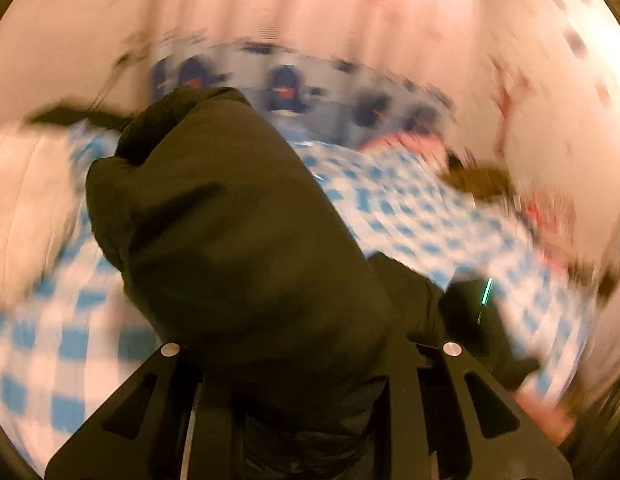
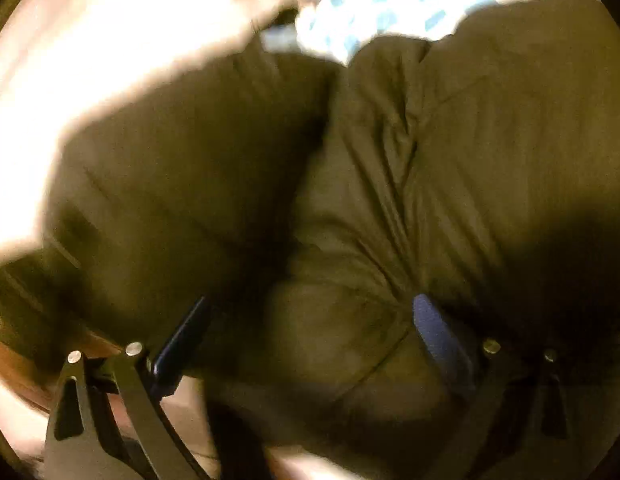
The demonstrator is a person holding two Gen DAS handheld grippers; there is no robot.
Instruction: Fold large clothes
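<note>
Dark olive padded jacket (image 1: 237, 220), quilted, bunched and lifted above blue-white checked bedding; folds creased, partly blurred.

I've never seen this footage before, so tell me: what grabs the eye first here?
A bulky dark olive padded jacket fills the middle of both views, bunched up in the left tongs. Behind it spreads a blue-and-white checked bedsheet, blurred. In the right wrist view, the right tongs stand wide around a puffy fold.

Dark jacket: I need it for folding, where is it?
The dark jacket fills the left wrist view's centre, bunched between the fingers above the blue checked sheet.
</note>
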